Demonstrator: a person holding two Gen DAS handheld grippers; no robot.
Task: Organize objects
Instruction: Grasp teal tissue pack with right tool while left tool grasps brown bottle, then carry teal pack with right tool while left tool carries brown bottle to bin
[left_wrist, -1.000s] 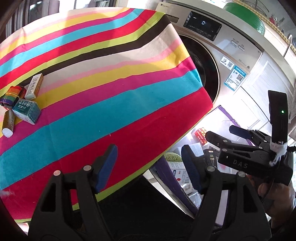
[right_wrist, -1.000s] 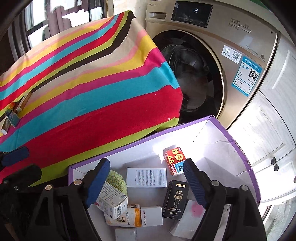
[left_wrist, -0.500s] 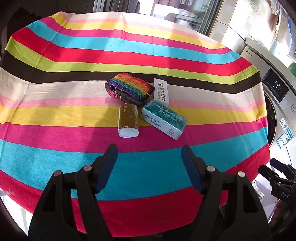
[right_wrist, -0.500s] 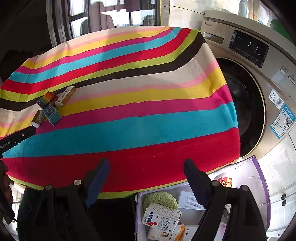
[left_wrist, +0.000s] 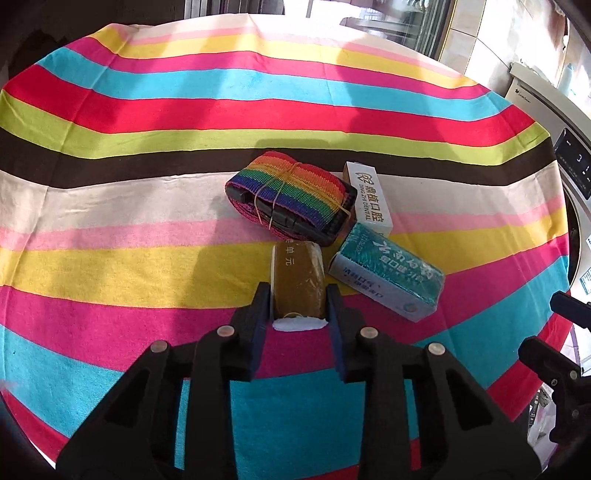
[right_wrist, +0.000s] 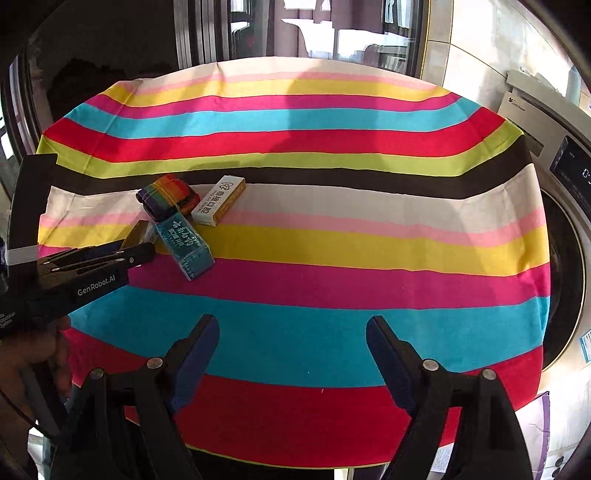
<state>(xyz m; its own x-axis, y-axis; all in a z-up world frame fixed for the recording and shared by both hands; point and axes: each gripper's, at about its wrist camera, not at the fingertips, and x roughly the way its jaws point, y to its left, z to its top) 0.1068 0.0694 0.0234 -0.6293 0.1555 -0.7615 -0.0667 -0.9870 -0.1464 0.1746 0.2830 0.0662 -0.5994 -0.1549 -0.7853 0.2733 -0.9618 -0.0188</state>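
Objects to sort sit in a little cluster on the desk (left_wrist: 110, 206), which wears a loud striped tablecloth (left_wrist: 369, 92). Going left to right in the left wrist view: a rainbow strap (left_wrist: 291, 186) bundled up with a rubber band lies on the white and pink stripes, a white dental box (left_wrist: 367, 197) is tucked right against its right side, and in front of those a teal toothpaste box (left_wrist: 388, 275) lies at an angle on the yellow and magenta stripes. Just left of the teal box is a brown wrapped bar (left_wrist: 298, 284) with a white end, and that's the one the left gripper (left_wrist: 297, 308) has: its fingers (left_wrist: 260, 310) have just been closing and now pinch the bar from both sides, the bar pointing away toward the strap and touching or nearly touching it. From the right wrist view, the left gripper comes in from the left edge with a hand (right_wrist: 33, 354) behind it, the same four things bunched at its tip. The right gripper (right_wrist: 291, 354) hangs over the cyan and red stripes well apart from the pile, fingers spread wide with nothing between them. A washing machine (right_wrist: 565, 206) stands at the far right edge.
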